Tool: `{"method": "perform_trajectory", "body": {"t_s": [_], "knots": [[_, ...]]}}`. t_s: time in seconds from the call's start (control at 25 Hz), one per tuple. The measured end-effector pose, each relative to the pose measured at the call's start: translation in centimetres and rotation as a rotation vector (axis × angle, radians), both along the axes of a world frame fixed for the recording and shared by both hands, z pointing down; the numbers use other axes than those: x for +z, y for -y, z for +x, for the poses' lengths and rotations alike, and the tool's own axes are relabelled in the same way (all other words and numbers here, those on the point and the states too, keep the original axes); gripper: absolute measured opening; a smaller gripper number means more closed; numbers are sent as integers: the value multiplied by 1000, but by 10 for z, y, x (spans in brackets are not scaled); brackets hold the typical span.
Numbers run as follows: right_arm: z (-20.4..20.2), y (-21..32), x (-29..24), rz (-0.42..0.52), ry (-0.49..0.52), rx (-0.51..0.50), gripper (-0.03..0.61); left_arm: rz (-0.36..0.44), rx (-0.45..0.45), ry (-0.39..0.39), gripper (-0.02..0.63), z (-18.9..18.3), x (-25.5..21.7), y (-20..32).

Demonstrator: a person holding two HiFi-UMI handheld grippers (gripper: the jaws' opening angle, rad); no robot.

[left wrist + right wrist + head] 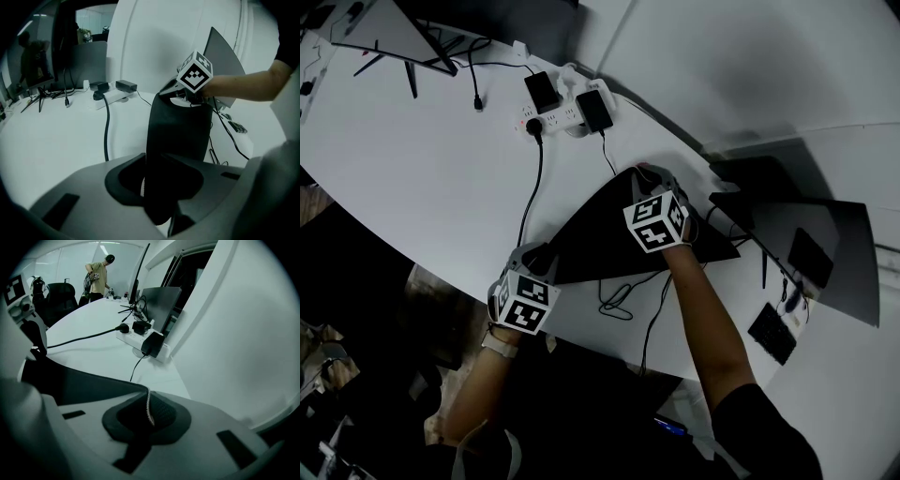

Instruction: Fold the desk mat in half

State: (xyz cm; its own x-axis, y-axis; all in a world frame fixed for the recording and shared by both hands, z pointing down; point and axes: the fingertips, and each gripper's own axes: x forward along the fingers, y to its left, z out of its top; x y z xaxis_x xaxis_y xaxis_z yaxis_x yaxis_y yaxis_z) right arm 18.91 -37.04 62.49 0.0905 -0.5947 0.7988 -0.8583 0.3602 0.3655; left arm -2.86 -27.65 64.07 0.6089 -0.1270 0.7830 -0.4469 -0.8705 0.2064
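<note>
White bench [441,169] lay open nearest, where the left gripper [159,185], jaws wide, clamped a bunched corner of the black desk mat [600,234]. It looked light and limp, best held at its corners. Farther on, the right gripper [147,413] pinched its thin edge, short of a cable [530,187] and a power strip [558,114].

No words, numbers or brand names can be read in any view. The only signs are black-and-white square code patterns on the left gripper's cube [525,302] and the right gripper's cube [656,222].
</note>
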Motion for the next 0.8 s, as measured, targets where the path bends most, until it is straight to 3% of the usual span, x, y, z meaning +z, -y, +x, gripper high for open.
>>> {"method": "perform_trajectory", "body": {"t_s": [0.8], "knots": [[-6, 37, 23, -21, -26, -36, 34, -19, -14, 3, 101, 3, 9, 23]]}}
